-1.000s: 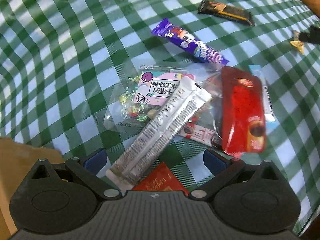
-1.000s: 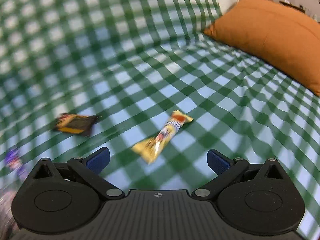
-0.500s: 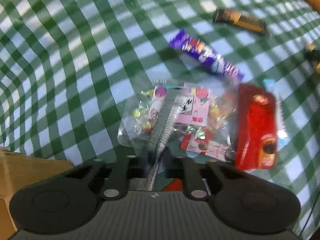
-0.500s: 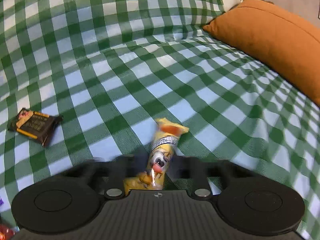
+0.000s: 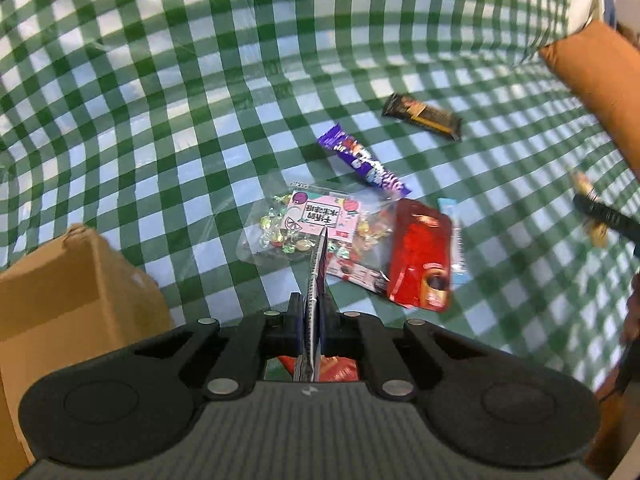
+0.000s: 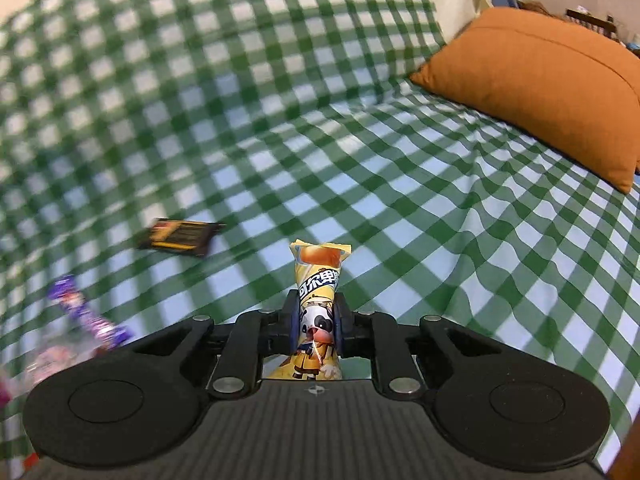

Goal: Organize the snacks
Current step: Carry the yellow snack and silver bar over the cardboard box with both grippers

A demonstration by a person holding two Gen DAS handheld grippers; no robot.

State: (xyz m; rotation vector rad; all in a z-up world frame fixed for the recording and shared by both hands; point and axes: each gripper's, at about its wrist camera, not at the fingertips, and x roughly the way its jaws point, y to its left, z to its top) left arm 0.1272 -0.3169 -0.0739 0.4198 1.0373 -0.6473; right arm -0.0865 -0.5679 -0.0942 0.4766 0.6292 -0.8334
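Note:
My left gripper [image 5: 312,326] is shut on a long silver snack packet [image 5: 317,276], held edge-on above the green checked cloth. Below it lie a clear candy bag with a pink label [image 5: 316,218], a red pouch [image 5: 420,256], a purple bar [image 5: 362,160] and a dark brown bar [image 5: 422,117]. My right gripper [image 6: 317,324] is shut on a yellow snack packet with a cartoon cow [image 6: 319,284], lifted off the cloth. It shows small at the right edge of the left wrist view [image 5: 588,200]. The brown bar [image 6: 178,237] and purple bar [image 6: 86,314] lie to its left.
A cardboard box [image 5: 68,300] stands at the left, close to my left gripper. An orange pillow [image 6: 536,84] lies at the far right on the checked cloth [image 6: 280,128]. A small red wrapper [image 5: 332,368] lies under my left gripper.
Both grippers went from open to shut. The left took the silver packet and lifted it away from the pile. The right took the yellow packet and lifted it off the cloth.

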